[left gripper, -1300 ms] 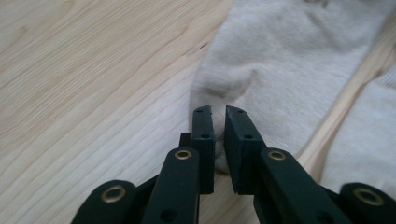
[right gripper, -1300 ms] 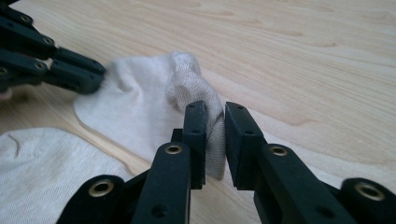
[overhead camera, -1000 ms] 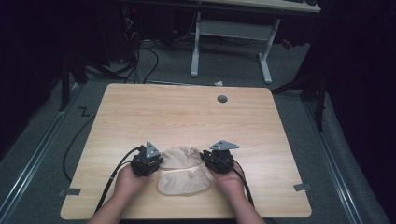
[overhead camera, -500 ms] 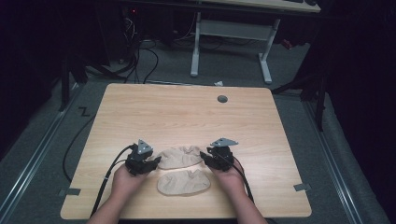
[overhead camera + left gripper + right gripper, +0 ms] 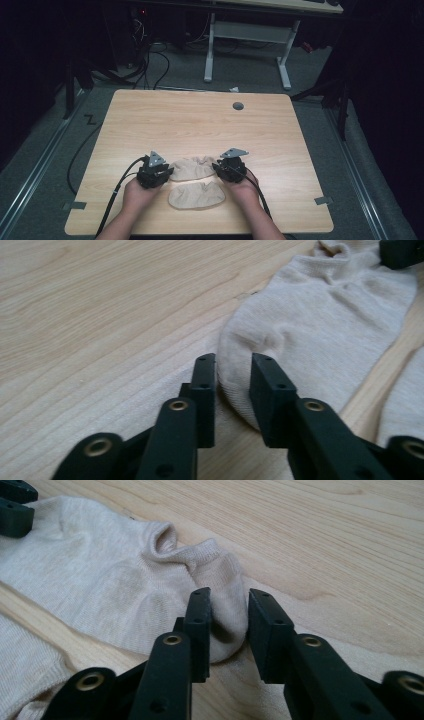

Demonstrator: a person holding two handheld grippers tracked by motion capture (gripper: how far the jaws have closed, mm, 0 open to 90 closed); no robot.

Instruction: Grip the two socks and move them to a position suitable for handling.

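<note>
High view, left to right: your left gripper, jaws just closing, pinches the far sock at its left end; your right gripper, likewise closing, clamps its right end. Near sock lies just beside, on the table.

I log: sock, beige knit cloth, matt, finely ribbed; table, pale wood grain, smooth; gripper jaws, matt black plastic.

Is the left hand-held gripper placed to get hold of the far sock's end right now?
Probably yes. The left hand-held gripper, whose jaws have just been closing, has the far sock end between them on the table, nothing blocking it.
</note>
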